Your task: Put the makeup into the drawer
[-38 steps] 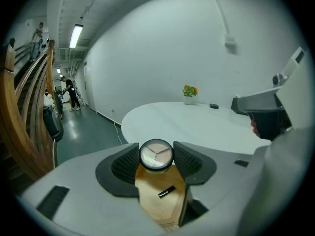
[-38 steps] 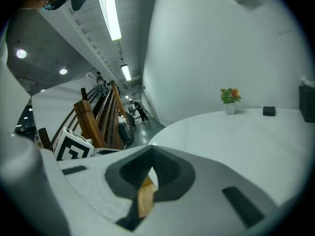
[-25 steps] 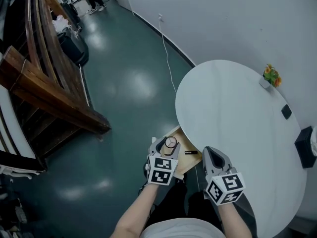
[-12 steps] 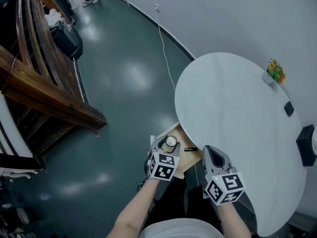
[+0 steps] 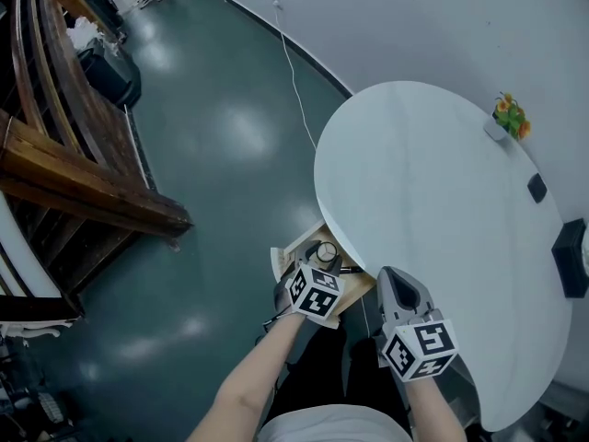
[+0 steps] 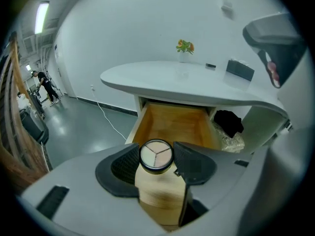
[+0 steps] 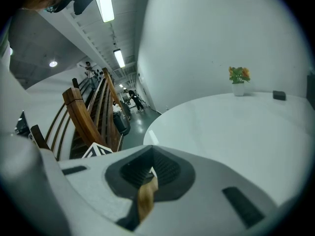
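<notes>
The left gripper (image 5: 320, 263) grasps the compact (image 6: 156, 156) over the open drawer (image 6: 172, 127), while the right gripper (image 5: 392, 282) is clenched, empty.

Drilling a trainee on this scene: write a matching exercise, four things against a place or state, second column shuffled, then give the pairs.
Things
1. round makeup compact
2. wooden drawer
3. small flower pot
4. right gripper

Place or state
A. pulled open under the round table
B. jaws together
C. clamped between the jaws of the left gripper
D. standing at the table's far edge

Pairs: 1-C, 2-A, 3-D, 4-B
</notes>
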`<control>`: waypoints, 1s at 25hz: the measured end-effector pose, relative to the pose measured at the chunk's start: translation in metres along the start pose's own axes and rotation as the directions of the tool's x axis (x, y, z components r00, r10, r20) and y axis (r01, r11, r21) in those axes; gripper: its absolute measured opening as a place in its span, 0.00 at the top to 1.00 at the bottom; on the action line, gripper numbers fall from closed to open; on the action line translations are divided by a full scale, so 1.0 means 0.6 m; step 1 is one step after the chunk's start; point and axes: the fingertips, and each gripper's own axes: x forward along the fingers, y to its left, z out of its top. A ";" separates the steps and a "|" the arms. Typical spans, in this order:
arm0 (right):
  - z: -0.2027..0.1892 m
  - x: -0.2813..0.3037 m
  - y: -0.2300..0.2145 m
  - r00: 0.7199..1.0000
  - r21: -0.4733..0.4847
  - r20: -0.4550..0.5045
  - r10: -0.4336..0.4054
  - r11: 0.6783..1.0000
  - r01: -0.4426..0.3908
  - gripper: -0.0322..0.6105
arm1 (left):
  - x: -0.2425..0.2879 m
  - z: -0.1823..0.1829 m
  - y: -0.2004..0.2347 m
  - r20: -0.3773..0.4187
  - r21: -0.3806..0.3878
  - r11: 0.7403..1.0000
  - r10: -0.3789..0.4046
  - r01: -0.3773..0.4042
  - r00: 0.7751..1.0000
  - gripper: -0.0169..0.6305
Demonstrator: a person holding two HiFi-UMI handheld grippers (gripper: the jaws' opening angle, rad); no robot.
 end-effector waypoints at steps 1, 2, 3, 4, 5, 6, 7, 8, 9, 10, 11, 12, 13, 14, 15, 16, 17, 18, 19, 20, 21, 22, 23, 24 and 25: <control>0.000 -0.001 -0.004 1.000 0.003 0.000 -0.005 1.000 0.005 0.95 | 0.007 0.000 -0.005 -0.009 0.020 1.000 -0.007 0.007 1.000 0.63; -0.001 -0.003 -0.007 1.000 0.006 0.001 -0.009 1.000 0.009 0.95 | 0.014 -0.001 -0.010 -0.019 0.040 0.999 -0.013 0.014 1.000 0.63; -0.001 -0.004 -0.010 1.000 0.010 0.002 -0.012 1.000 0.012 0.95 | 0.021 -0.002 -0.014 -0.028 0.058 0.998 -0.021 0.022 0.999 0.63; -0.001 -0.006 -0.013 1.000 0.013 0.002 -0.015 1.000 0.015 0.95 | 0.027 -0.004 -0.018 -0.037 0.074 0.997 -0.029 0.032 0.999 0.63; -0.002 -0.008 -0.016 1.000 0.015 0.001 -0.020 1.000 0.020 0.95 | 0.033 -0.005 -0.022 -0.043 0.086 0.995 -0.039 0.042 0.998 0.63; -0.003 -0.010 -0.020 1.000 0.017 0.000 -0.025 1.000 0.025 0.95 | 0.040 -0.005 -0.026 -0.049 0.095 0.994 -0.049 0.054 0.998 0.63; -0.005 -0.013 -0.024 0.999 0.017 -0.003 -0.032 0.999 0.032 0.95 | 0.047 -0.004 -0.031 -0.053 0.103 0.993 -0.059 0.064 0.997 0.63; -0.007 -0.015 -0.027 0.999 0.018 -0.005 -0.037 0.999 0.037 0.95 | 0.054 -0.004 -0.034 -0.057 0.109 0.991 -0.067 0.072 0.996 0.63; -0.009 -0.016 -0.030 0.999 0.019 -0.008 -0.041 0.999 0.041 0.95 | 0.061 -0.004 -0.036 -0.061 0.116 0.990 -0.071 0.078 0.996 0.63; -0.012 -0.017 -0.031 0.999 0.020 -0.009 -0.043 0.999 0.043 0.95 | 0.067 -0.004 -0.036 -0.064 0.121 0.989 -0.074 0.081 0.995 0.63; -0.014 -0.017 -0.032 0.999 0.021 -0.011 -0.045 0.999 0.045 0.95 | 0.073 -0.004 -0.036 -0.069 0.125 0.988 -0.078 0.086 0.995 0.63; -0.016 -0.017 -0.033 0.999 0.021 -0.014 -0.046 0.999 0.047 0.95 | 0.079 -0.005 -0.036 -0.076 0.127 0.988 -0.084 0.094 0.994 0.63; -0.018 -0.017 -0.033 0.999 0.021 -0.017 -0.048 0.999 0.048 0.95 | 0.085 -0.007 -0.037 -0.083 0.126 0.987 -0.093 0.103 0.992 0.63; -0.021 -0.018 -0.032 0.999 0.020 -0.021 -0.048 0.999 0.049 0.95 | 0.091 -0.009 -0.038 -0.089 0.124 0.986 -0.102 0.112 0.991 0.63; -0.023 -0.018 -0.032 0.999 0.019 -0.025 -0.048 0.999 0.049 0.95 | 0.096 -0.011 -0.037 -0.095 0.125 0.985 -0.109 0.120 0.990 0.63; -0.025 -0.018 -0.031 0.998 0.018 -0.029 -0.048 0.999 0.049 0.95 | 0.101 -0.013 -0.037 -0.101 0.131 0.983 -0.115 0.127 0.988 0.63; -0.027 -0.018 -0.031 0.998 0.018 -0.032 -0.049 0.999 0.049 0.95 | 0.107 -0.015 -0.038 -0.109 0.141 0.981 -0.119 0.134 0.987 0.63; -0.028 -0.020 -0.033 0.998 0.017 -0.036 -0.051 0.999 0.051 0.95 | 0.113 -0.018 -0.040 -0.118 0.150 0.978 -0.125 0.142 0.985 0.63; -0.029 -0.021 -0.035 0.998 0.015 -0.038 -0.053 0.998 0.053 0.95 | 0.120 -0.019 -0.044 -0.125 0.154 0.976 -0.133 0.151 0.983 0.63; -0.031 -0.022 -0.037 0.998 0.012 -0.041 -0.054 0.998 0.055 0.95 | 0.125 -0.020 -0.047 -0.128 0.152 0.975 -0.140 0.159 0.982 0.63; -0.033 -0.021 -0.037 0.998 0.010 -0.043 -0.054 0.998 0.055 0.95 | 0.130 -0.019 -0.050 -0.126 0.151 0.975 -0.147 0.165 0.981 0.63; -0.036 -0.019 -0.037 0.998 0.009 -0.046 -0.053 0.999 0.053 0.95 | 0.134 -0.017 -0.052 -0.120 0.151 0.974 -0.151 0.169 0.981 0.63; -0.039 -0.016 -0.035 0.998 0.009 -0.049 -0.050 0.999 0.051 0.95 | 0.138 -0.017 -0.052 -0.115 0.152 0.973 -0.155 0.171 0.981 0.63; -0.042 -0.014 -0.032 0.997 0.009 -0.053 -0.047 0.999 0.048 0.95 | 0.142 -0.019 -0.053 -0.112 0.152 0.973 -0.157 0.173 0.981 0.63; -0.045 -0.011 -0.029 0.997 0.008 -0.057 -0.044 0.999 0.044 0.95 | 0.146 -0.023 -0.054 -0.111 0.152 0.973 -0.160 0.175 0.981 0.63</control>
